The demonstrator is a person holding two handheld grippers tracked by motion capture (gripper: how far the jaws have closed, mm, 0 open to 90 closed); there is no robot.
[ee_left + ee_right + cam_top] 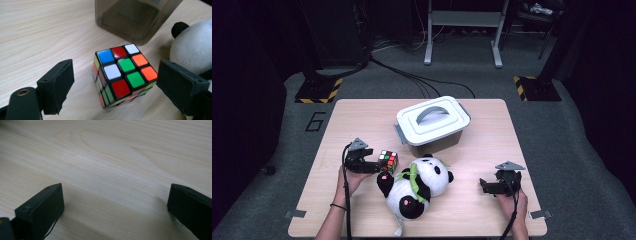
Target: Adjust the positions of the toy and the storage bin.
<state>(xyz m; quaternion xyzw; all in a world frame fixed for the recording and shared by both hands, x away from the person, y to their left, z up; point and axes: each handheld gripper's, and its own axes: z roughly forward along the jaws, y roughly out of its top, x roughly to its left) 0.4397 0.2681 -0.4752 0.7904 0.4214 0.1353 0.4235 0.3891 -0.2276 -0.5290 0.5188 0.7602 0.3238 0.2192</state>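
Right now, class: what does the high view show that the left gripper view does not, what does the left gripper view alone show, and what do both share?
High view alone: the box's white lid with its grey handle, the right gripper, the person's hands.

Left gripper view alone: the cube's sticker colours up close, with the left gripper open around it, jaws apart from its sides.

Both: puzzle cube, toy panda, box, wooden table.
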